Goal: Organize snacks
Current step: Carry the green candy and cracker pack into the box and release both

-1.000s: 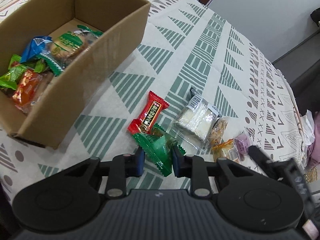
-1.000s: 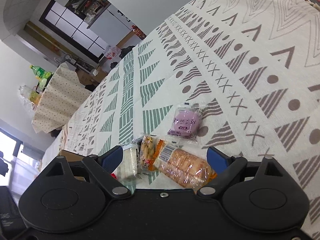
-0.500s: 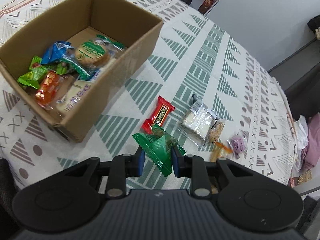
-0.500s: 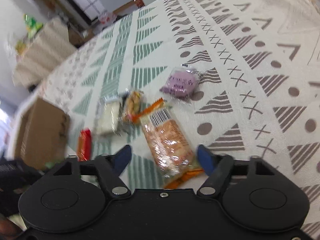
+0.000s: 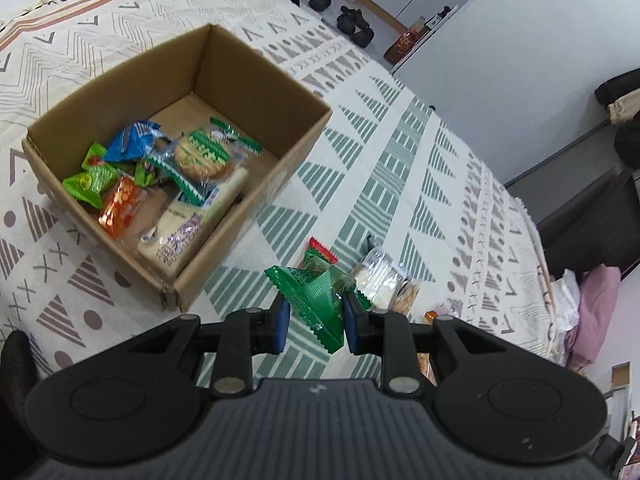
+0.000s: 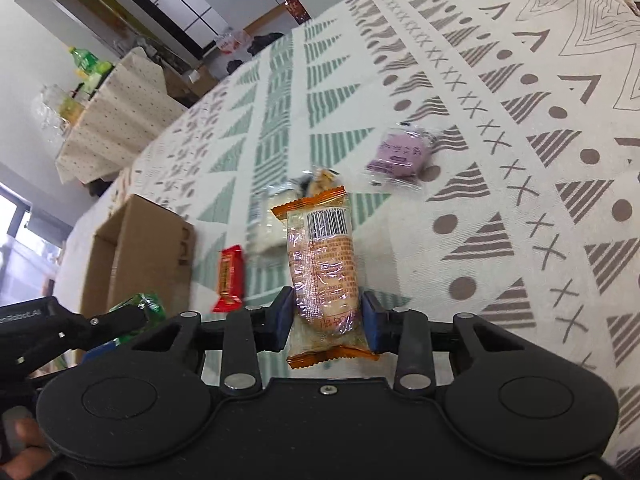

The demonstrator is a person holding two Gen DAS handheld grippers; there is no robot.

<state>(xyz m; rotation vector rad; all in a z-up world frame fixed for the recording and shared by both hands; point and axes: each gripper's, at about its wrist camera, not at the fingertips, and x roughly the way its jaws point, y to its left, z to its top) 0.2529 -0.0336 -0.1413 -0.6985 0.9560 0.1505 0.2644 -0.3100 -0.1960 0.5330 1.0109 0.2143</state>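
Crinkly film slips: your left gripper (image 5: 314,318) pinches the green packet (image 5: 316,300) mid-body, box (image 5: 256,80) at ten o'clock; your right gripper (image 6: 327,320) is closing on the brittle orange cracker pack (image 6: 322,272).

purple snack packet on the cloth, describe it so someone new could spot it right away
Start at the patterned tablecloth. Beyond the orange-edged cracker pack lies the purple snack packet, alone on the cloth. It is the only purple wrapper, small and squarish.
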